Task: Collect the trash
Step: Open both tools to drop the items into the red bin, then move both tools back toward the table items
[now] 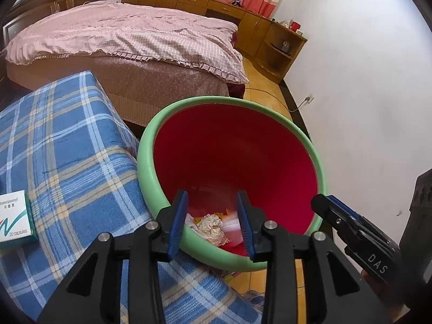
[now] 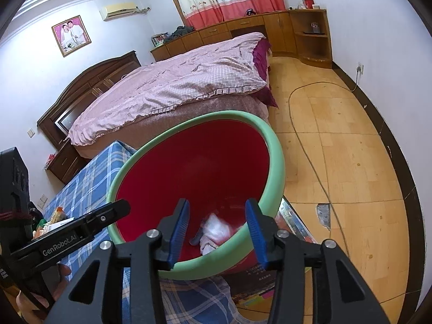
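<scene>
Beside the plaid blanket (image 1: 67,145), bin (image 1: 232,102) rim; open floor (image 2: 337,148) beyond.

We see a bed (image 2: 172,86) with a pink checked quilt (image 1: 129,35), wooden cabinets (image 2: 297,29), a framed photograph (image 2: 71,35), and a cable (image 2: 310,162) across the floor (image 2: 351,148).
</scene>
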Demonstrator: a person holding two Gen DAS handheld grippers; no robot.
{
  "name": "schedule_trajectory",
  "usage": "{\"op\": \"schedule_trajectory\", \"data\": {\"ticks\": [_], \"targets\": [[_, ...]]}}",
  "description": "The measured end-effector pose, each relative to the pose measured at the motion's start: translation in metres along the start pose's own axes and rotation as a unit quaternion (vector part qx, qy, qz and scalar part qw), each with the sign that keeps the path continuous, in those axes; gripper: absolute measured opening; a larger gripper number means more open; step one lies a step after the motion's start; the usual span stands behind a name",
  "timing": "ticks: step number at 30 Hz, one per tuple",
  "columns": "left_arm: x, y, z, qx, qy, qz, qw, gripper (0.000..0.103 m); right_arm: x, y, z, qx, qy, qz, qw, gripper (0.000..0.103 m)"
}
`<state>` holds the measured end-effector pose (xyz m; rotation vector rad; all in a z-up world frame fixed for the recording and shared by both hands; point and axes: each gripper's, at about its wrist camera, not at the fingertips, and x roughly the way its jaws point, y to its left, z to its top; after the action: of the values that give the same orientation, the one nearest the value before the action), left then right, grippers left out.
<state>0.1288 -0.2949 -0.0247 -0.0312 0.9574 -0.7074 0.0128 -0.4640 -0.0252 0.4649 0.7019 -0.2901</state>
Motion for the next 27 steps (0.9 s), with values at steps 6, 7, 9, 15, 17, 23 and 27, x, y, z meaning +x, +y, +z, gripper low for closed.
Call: {"op": "schedule_trajectory", "data": {"ticks": [6,7,9,15,17,23,27], "targets": [[-0.012,0.005,0.0,-0.007,-0.008,0.002,0.9999,0.037,-0.003,0.0,0.0,0.005,0.0,0.004,1.0,0.047],[-0.015,0.006,0.0,-0.008,-0.01,0.002,0.9999,0.037,-0.005,0.001,0.001,0.005,-0.001,0.005,1.0,0.047],[-0.021,0.01,-0.001,-0.012,-0.014,0.006,0.9998,0.037,-0.007,0.003,0.001,0.005,-0.004,0.007,1.0,0.048],[-0.041,0.021,-0.003,-0.027,-0.027,0.024,0.999,0.037,-0.019,0.014,-0.001,0.0,-0.012,0.02,1.0,0.054],[-0.048,0.026,-0.004,-0.031,-0.031,0.032,0.9985,0.037,-0.021,0.017,-0.001,-0.002,-0.013,0.024,1.0,0.056],[-0.073,0.046,-0.008,-0.056,-0.048,0.055,0.9958,0.039,-0.029,0.034,-0.003,-0.01,-0.015,0.041,0.999,0.062],[-0.091,0.06,-0.011,-0.068,-0.061,0.068,0.9934,0.039,-0.032,0.044,-0.005,-0.013,-0.015,0.051,0.999,0.065]]}}
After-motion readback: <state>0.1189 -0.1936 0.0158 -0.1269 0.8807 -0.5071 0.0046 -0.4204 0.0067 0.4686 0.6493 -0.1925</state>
